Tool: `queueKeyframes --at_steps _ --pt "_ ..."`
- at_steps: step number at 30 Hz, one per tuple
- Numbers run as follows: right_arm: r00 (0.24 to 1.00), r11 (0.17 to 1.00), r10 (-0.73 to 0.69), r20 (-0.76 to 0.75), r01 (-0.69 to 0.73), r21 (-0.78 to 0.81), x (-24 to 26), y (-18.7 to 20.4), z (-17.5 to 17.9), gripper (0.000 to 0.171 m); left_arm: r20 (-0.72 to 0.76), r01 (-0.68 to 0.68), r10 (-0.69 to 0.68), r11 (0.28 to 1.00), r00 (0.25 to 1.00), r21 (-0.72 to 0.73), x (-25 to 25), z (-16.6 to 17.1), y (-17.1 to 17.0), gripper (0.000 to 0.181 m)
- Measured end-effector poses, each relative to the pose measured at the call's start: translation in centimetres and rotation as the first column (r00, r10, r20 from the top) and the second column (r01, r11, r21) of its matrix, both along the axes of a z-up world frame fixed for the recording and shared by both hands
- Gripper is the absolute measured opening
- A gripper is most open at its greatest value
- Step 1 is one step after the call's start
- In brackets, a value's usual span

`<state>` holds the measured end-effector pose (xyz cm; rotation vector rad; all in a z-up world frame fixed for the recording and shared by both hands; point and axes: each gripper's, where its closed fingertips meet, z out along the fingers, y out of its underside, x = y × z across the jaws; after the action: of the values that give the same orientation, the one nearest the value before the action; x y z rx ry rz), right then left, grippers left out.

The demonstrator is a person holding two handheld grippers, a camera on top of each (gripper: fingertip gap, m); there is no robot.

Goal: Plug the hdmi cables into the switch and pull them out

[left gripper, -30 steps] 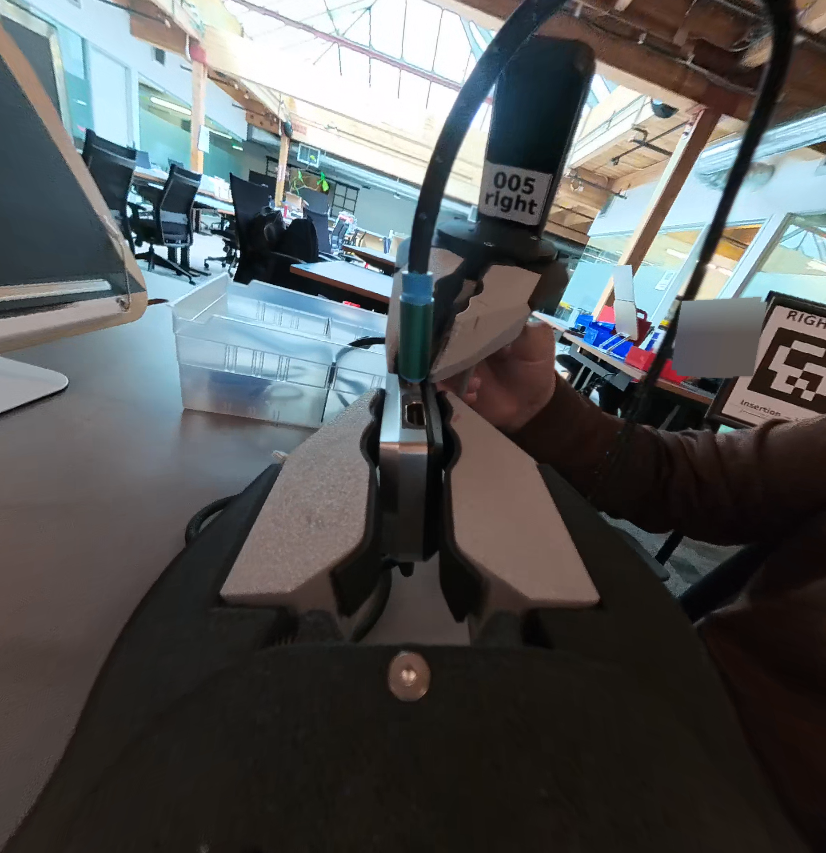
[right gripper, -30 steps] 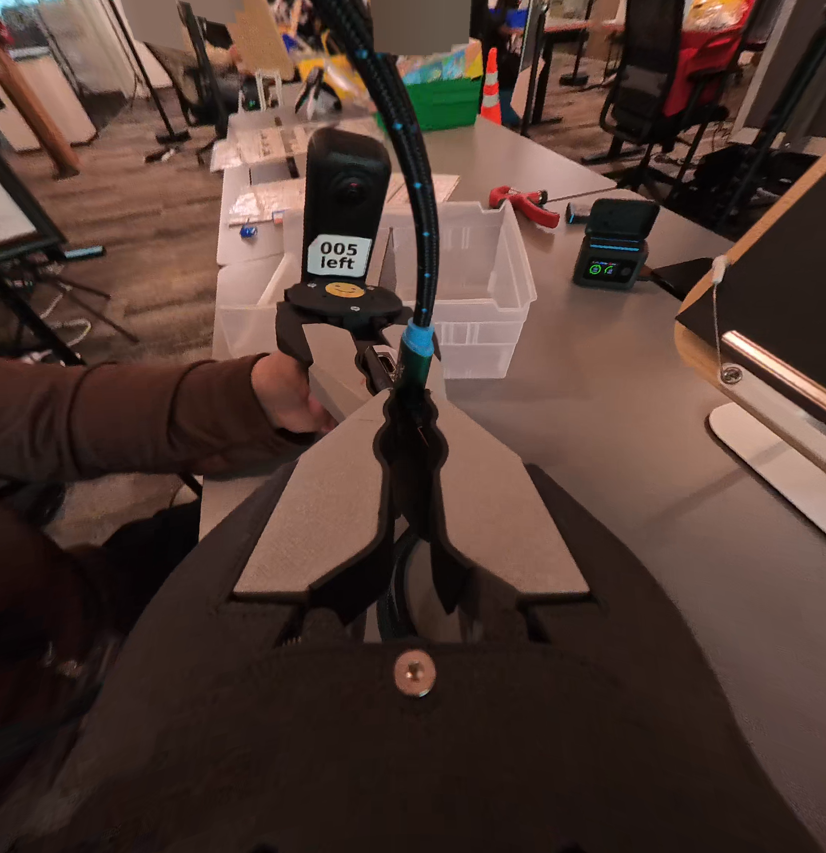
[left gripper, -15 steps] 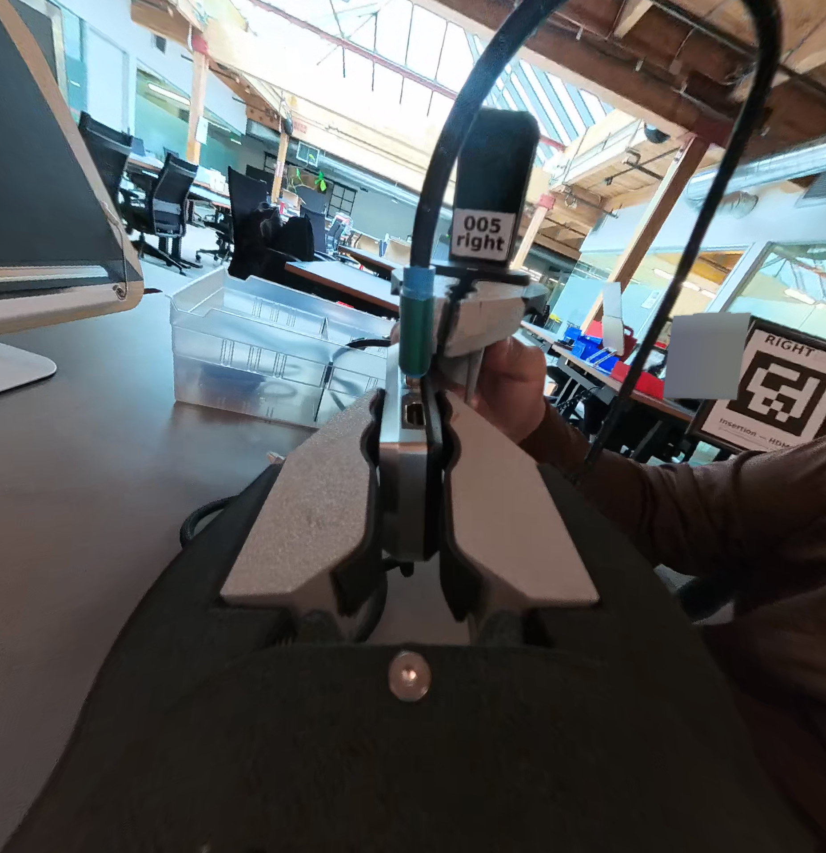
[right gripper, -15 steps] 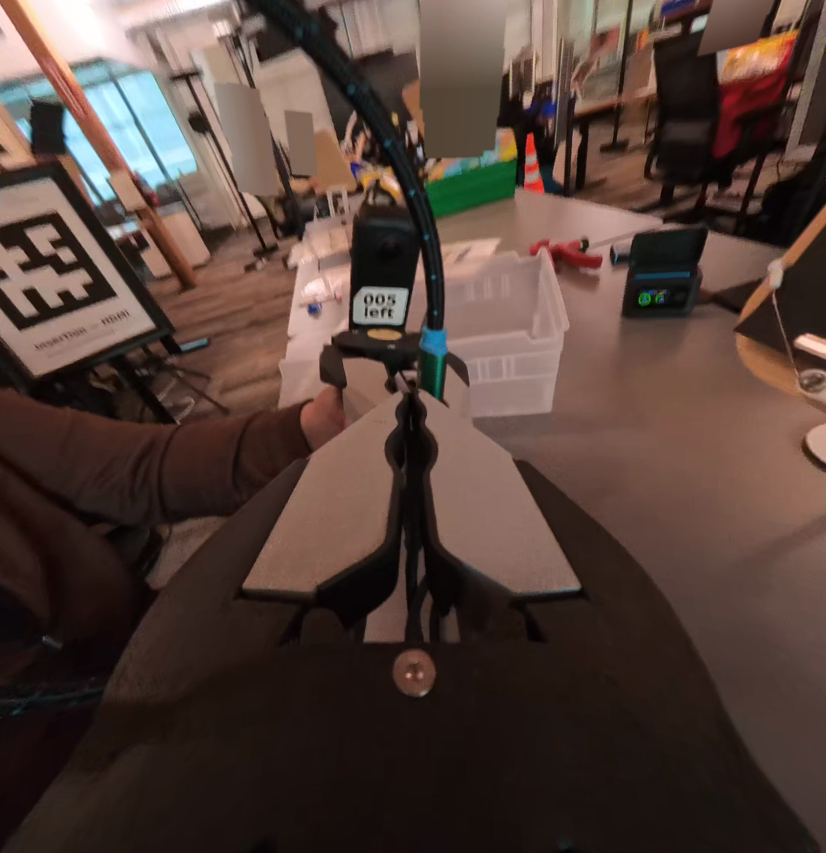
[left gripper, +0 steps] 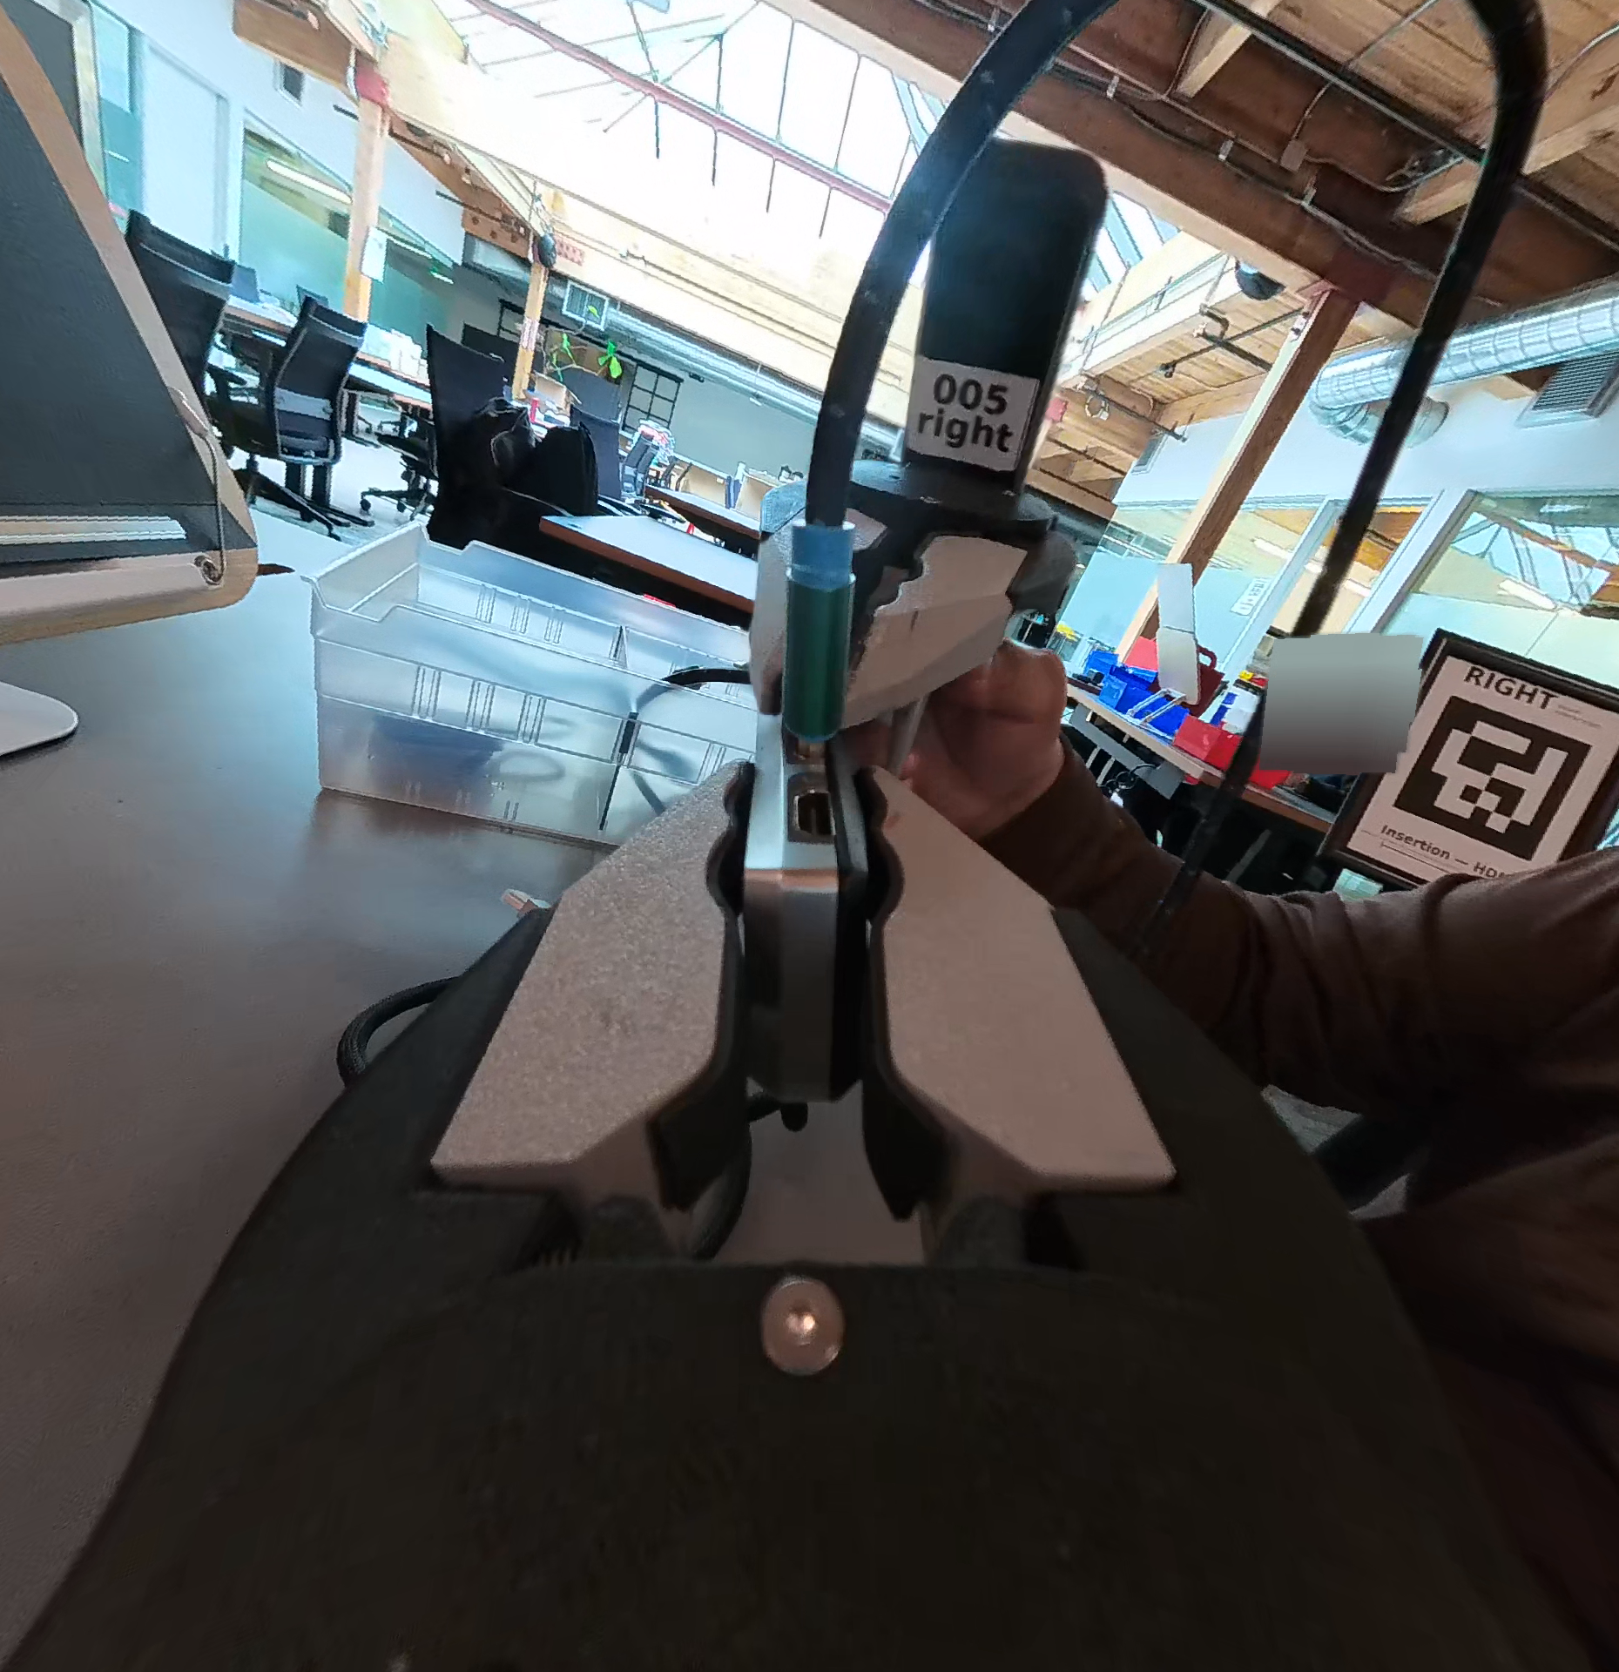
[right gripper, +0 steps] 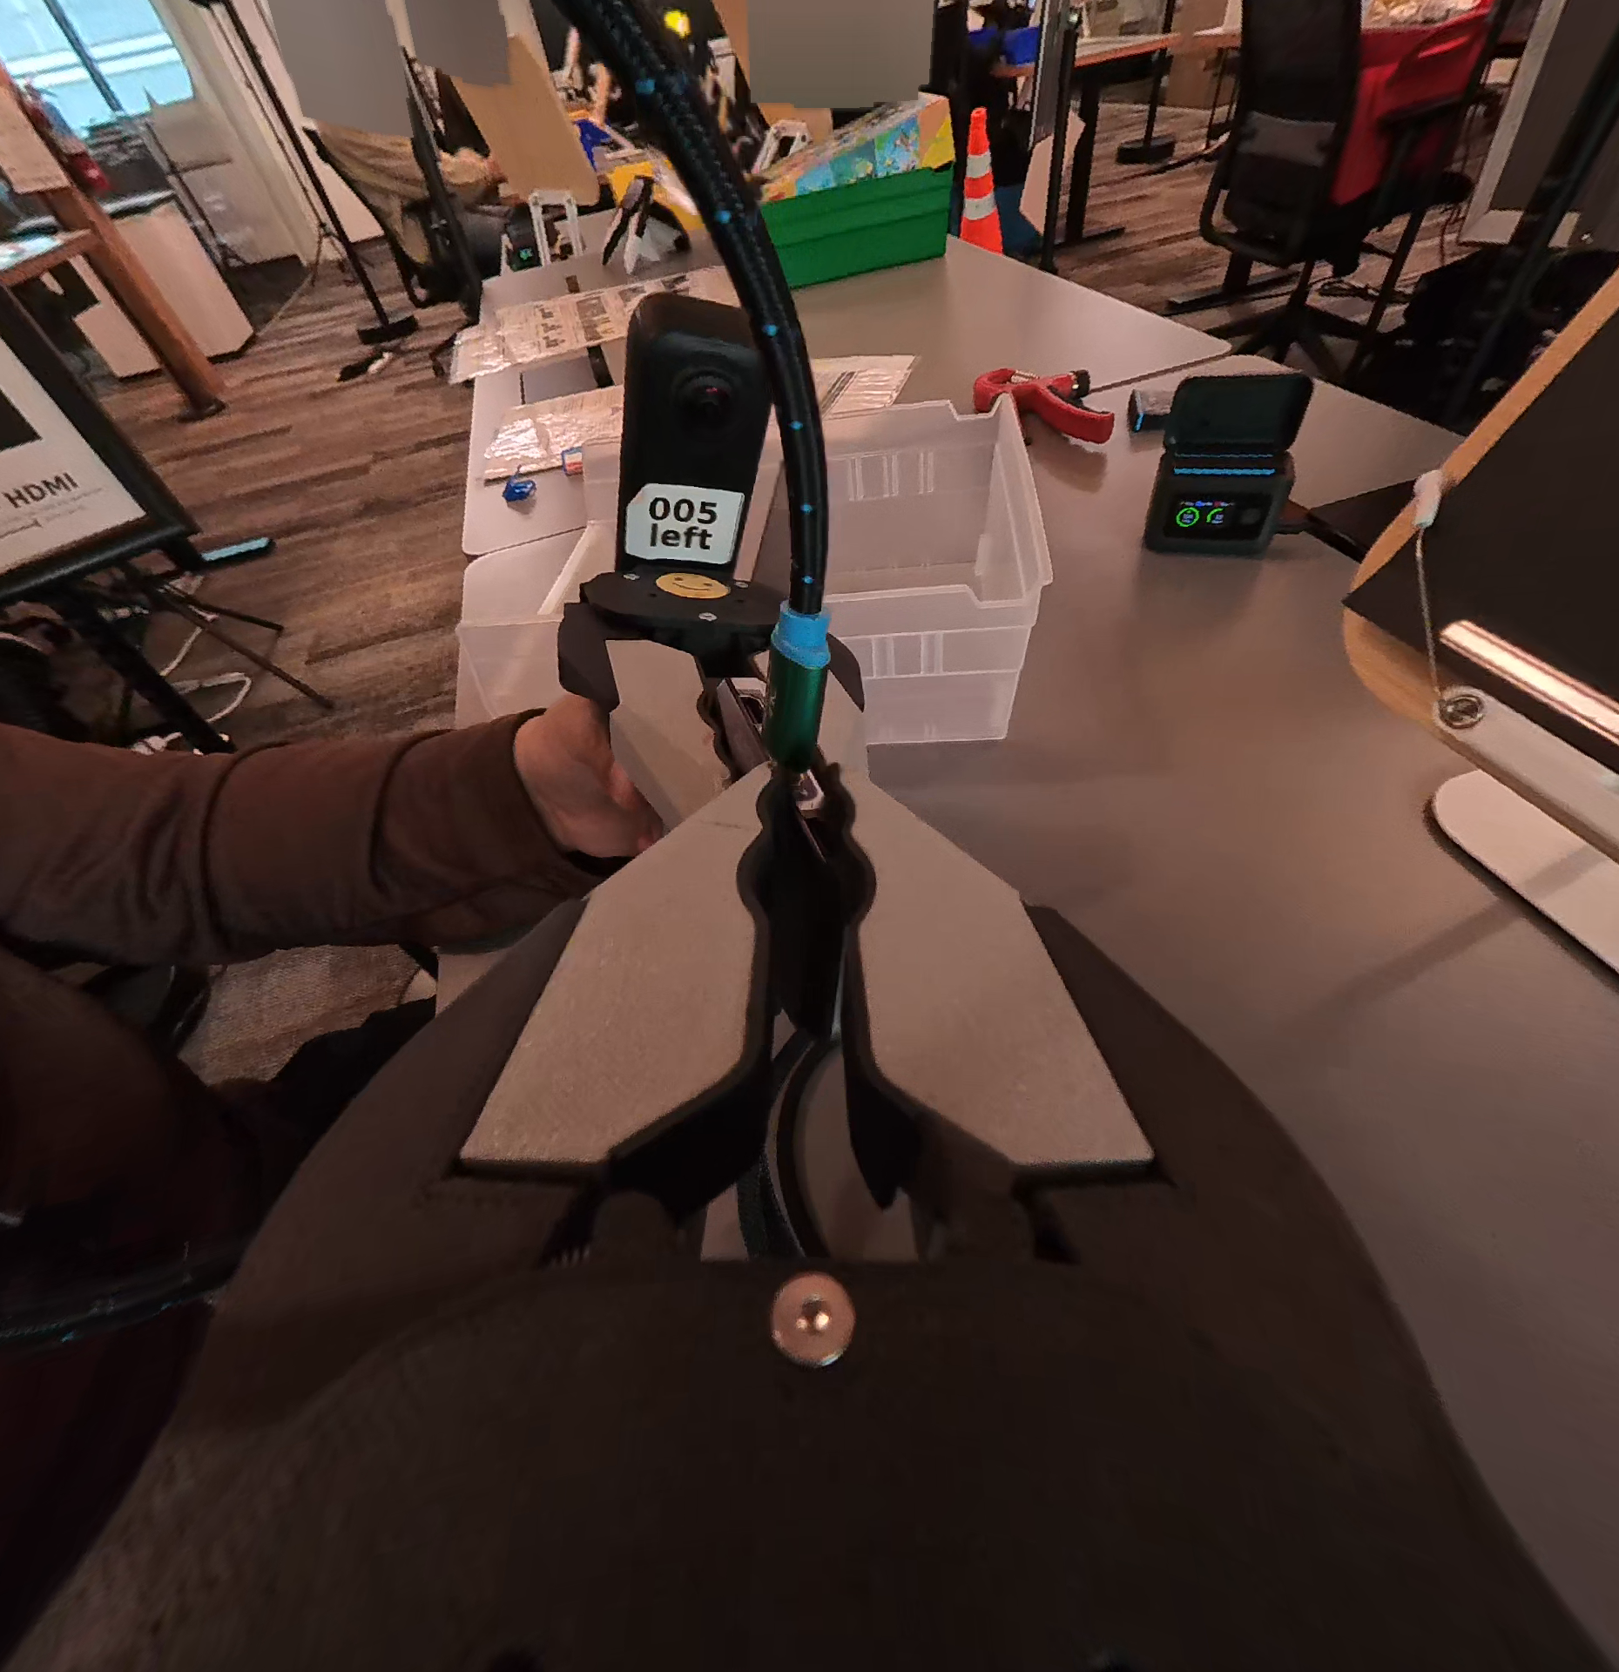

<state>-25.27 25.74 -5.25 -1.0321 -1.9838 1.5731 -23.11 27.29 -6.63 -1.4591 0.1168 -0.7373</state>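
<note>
My left gripper [left gripper: 801, 787] is shut on the silver HDMI switch [left gripper: 792, 869] and holds it edge-up above the dark table [left gripper: 154, 905]. A green HDMI plug [left gripper: 819, 651] with a blue collar stands in a port at the switch's far end, beside an empty port [left gripper: 810, 808]. Its braided cable [right gripper: 792, 434] arcs upward. My right gripper [right gripper: 804, 796] is shut on a dark plug, and a second cable [right gripper: 769, 1185] trails back between its fingers. Its tips meet the far end of the switch, just under the green plug [right gripper: 795, 697]. I cannot tell whether the dark plug is seated.
A clear plastic bin [right gripper: 932, 561] stands on the table behind the grippers. A monitor [left gripper: 63, 407] on a silver foot [right gripper: 1556, 869] is at one side. A red clamp [right gripper: 1041, 403] and a small dark device with a lit screen [right gripper: 1226, 479] lie farther back. Less than 4 cm separates the two grippers' tips.
Both grippers have rocked and tilted together, which shifts each view. The green plug stays in the switch, and both grips are the same.
</note>
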Motion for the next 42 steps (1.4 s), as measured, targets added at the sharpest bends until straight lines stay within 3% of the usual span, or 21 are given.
queueKeyframes --at_steps 16,20,30,37,42 --pt "0.993 0.995 0.096 0.069 -0.094 -0.033 0.3 -0.7 -0.3 0.007 -0.003 0.029 -0.029 1.0 1.0 -0.011 0.6 -0.2 0.0 0.02" --pt "0.995 0.998 0.05 0.081 -0.053 0.034 0.1 -0.4 -0.6 0.006 0.002 0.008 -0.008 1.0 1.0 -0.025 0.3 -0.4 0.3 0.02" --pt "0.995 0.997 -0.062 -0.074 0.064 0.035 -0.5 -0.1 -0.8 0.006 0.027 0.009 -0.007 0.999 1.0 -0.044 -0.1 -0.7 0.4 0.02" --pt "0.978 0.985 -0.115 -0.175 0.09 -0.145 -1.0 0.4 0.6 0.0 0.081 0.024 -0.021 0.999 0.996 -0.031 -0.3 -0.5 0.3 0.02" --pt "0.99 0.983 -0.058 -0.126 0.035 -0.178 -1.0 0.4 0.1 0.0 0.051 0.018 -0.017 1.0 0.999 -0.012 -0.1 -0.2 0.2 0.019"
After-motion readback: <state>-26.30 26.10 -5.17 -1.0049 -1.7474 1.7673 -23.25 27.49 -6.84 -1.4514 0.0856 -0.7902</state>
